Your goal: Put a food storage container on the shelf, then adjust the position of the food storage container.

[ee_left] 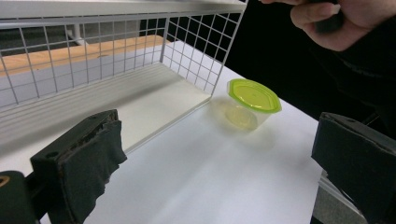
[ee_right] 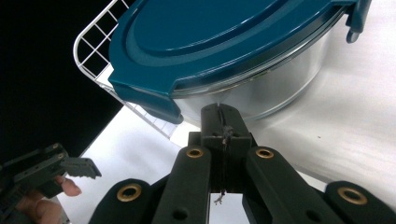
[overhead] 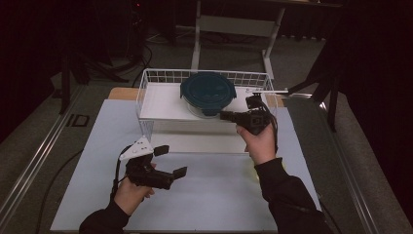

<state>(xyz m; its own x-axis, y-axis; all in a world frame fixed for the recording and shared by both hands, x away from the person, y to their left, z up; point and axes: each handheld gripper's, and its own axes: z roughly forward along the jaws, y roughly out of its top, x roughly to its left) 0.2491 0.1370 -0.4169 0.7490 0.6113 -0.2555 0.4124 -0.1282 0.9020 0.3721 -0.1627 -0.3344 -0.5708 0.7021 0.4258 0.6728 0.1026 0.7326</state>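
High view: your left gripper (overhead: 170, 161) low over table (overhead: 219, 195), jaws wide apart, holding nothing. Your right gripper (overhead: 229, 116) at basket (overhead: 146, 92), tips by bowl (overhead: 208, 92) with blue lid.

Left gripper view: jaws gaping, empty. Cup (ee_left: 250, 103) with green lid on table just outside basket corner. Likely light, thin plastic; grip body gently.

Right gripper view: jaws pressed together, nothing between, tips just short of bowl wall. Glass likely heavy, slick; take under lid rim. No readable writing.

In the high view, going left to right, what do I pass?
Left gripper → teal-lidded container in the wire basket → right gripper, held by the right hand.
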